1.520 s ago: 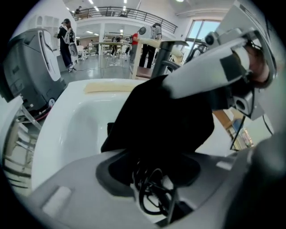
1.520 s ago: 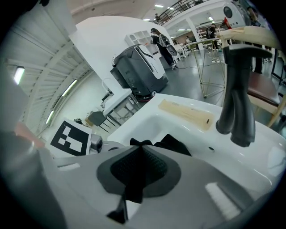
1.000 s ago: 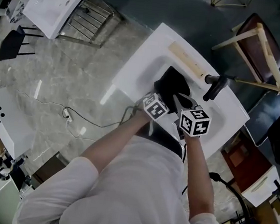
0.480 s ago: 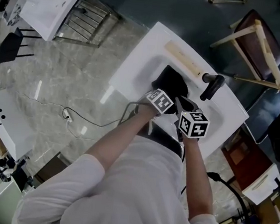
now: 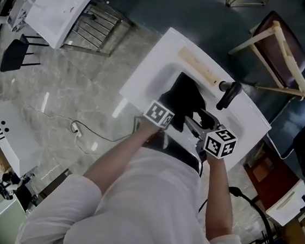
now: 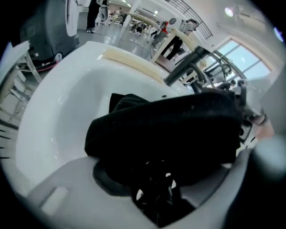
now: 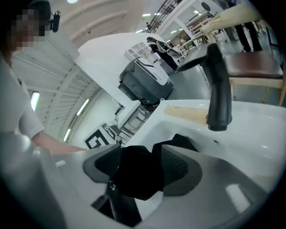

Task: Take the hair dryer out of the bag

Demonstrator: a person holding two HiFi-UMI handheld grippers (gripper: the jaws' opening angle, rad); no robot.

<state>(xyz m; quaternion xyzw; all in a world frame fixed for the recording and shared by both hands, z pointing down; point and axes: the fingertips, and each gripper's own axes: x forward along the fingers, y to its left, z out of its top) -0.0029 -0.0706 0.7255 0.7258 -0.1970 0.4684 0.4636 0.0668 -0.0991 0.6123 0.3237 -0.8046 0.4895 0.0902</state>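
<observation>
A black fabric bag [image 5: 185, 95] lies bunched in the white basin [image 5: 152, 75]. No hair dryer shows; the bag hides whatever is inside. My left gripper [image 5: 174, 111] comes at the bag's near side, and its jaws are closing on the bag's bulk [image 6: 170, 129], which fills the gap and presses on the pads. A dark cord end [image 6: 156, 197] hangs below. My right gripper [image 5: 197, 121] is at the bag's right; its jaws are opening, and a fold of the bag [image 7: 138, 172] stands loosely between the spread pads [image 7: 176, 167].
A black faucet [image 5: 226, 95] rises at the basin's far right rim and stands close ahead [image 7: 218, 89] in the right gripper view. A pale wooden strip [image 5: 202, 67] lies along the back rim. A wooden chair [image 5: 281, 51] stands beyond. A cable [image 5: 78, 129] lies on the floor at left.
My right gripper has let go of the bag fold and drawn back a little toward me. The left gripper shifted left and rolled, and the bag now sits bunched higher.
</observation>
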